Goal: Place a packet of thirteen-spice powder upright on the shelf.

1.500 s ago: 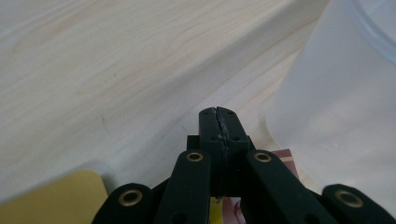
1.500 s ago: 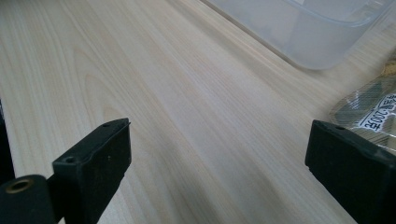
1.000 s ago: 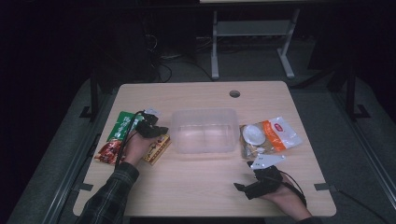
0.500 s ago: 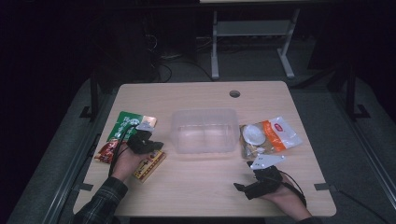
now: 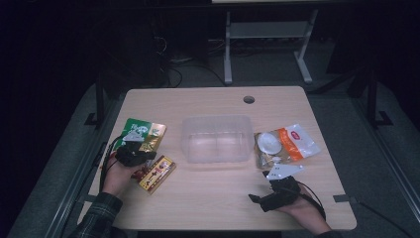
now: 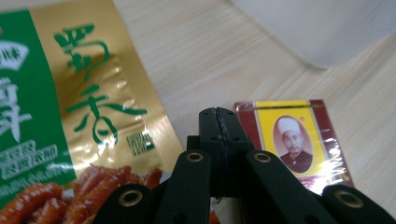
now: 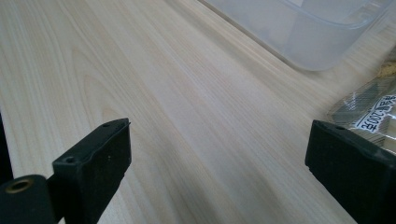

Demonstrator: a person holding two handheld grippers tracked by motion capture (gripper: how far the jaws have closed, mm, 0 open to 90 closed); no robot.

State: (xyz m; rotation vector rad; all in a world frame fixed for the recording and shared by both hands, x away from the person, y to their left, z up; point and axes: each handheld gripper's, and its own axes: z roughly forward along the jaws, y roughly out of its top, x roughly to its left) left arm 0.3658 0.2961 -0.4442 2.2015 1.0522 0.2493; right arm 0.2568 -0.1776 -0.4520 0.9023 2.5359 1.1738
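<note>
The left tool [image 5: 134, 154] sits at about nine o'clock on the bench [image 5: 208, 198], its jaws pressed together with nothing between them. Its tip hovers between the green-and-gold snack pouch [image 6: 60, 107] and the red-and-yellow packet [image 6: 292, 140], which lies just beside the pouch at four o'clock from it. The right tool [image 5: 265, 198], at five o'clock, rests on bare wood with jaws spread wide. The clear plastic tub [image 5: 216, 139] stands at centre.

High view overhead, gripper views near table [image 5: 208, 99]
</note>
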